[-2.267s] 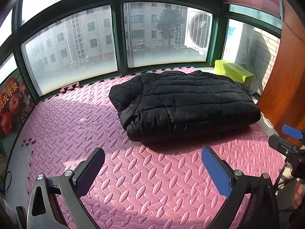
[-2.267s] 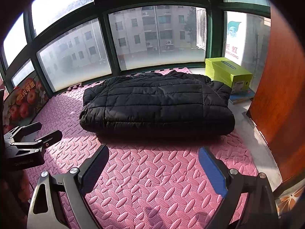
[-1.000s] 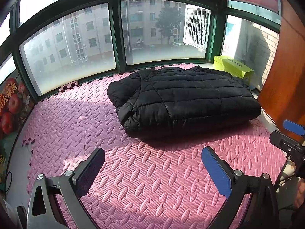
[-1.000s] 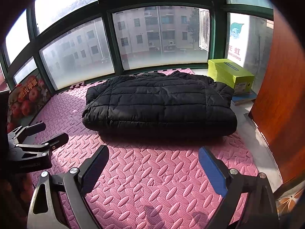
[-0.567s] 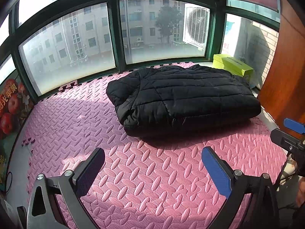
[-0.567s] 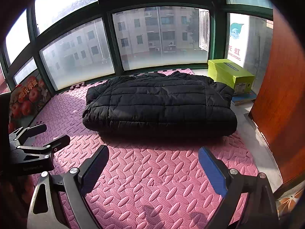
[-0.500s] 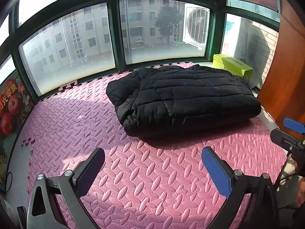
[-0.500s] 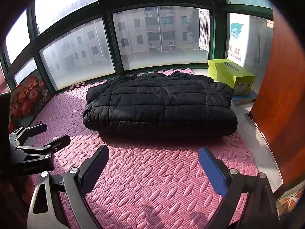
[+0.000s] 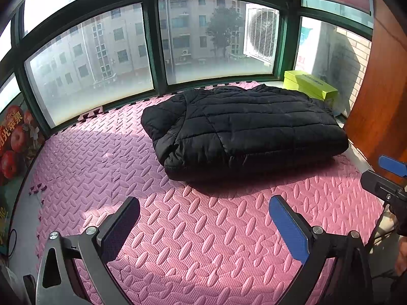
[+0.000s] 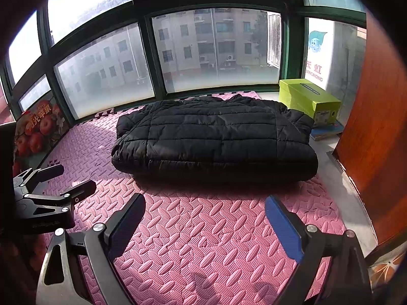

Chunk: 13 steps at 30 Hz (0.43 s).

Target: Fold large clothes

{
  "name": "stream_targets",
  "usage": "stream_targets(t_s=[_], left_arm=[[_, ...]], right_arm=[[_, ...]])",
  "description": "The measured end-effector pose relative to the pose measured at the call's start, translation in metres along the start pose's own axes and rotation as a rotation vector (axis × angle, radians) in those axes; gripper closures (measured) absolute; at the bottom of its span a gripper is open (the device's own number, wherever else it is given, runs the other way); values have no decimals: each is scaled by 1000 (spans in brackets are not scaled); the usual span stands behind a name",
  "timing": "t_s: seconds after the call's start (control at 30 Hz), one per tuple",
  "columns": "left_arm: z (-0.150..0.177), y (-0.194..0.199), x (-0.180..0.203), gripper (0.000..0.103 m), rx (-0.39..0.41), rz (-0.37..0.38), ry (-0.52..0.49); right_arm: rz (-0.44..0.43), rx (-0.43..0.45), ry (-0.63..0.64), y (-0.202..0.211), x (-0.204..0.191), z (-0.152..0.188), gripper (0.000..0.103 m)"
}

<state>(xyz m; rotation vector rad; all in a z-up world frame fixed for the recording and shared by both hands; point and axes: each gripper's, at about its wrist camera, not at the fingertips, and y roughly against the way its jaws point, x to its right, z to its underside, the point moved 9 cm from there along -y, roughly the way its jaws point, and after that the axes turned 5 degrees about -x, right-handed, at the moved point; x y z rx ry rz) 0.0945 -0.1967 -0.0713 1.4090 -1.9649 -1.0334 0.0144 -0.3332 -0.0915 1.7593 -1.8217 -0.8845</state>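
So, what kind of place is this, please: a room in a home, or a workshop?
Probably a glazed balcony or bay-window nook in an apartment. Large green-framed windows look out on residential blocks, pink foam play mats cover the floor, and a folded black puffer jacket lies on them.

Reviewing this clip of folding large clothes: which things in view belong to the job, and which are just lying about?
Part of the job:
- black puffer jacket, lying folded on the pink foam mat
- left gripper, open, empty
- right gripper, open, empty

Just lying about:
- lime-green box by the window
- flat blue item under the box
- apple-print carton at the mat's left edge
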Motion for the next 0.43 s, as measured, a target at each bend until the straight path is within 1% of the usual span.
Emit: stream_targets(t_s=[0.43], left_arm=[[2, -1, -5, 0, 1, 1, -4]], right_arm=[[0, -1, -1, 0, 0, 0, 0]])
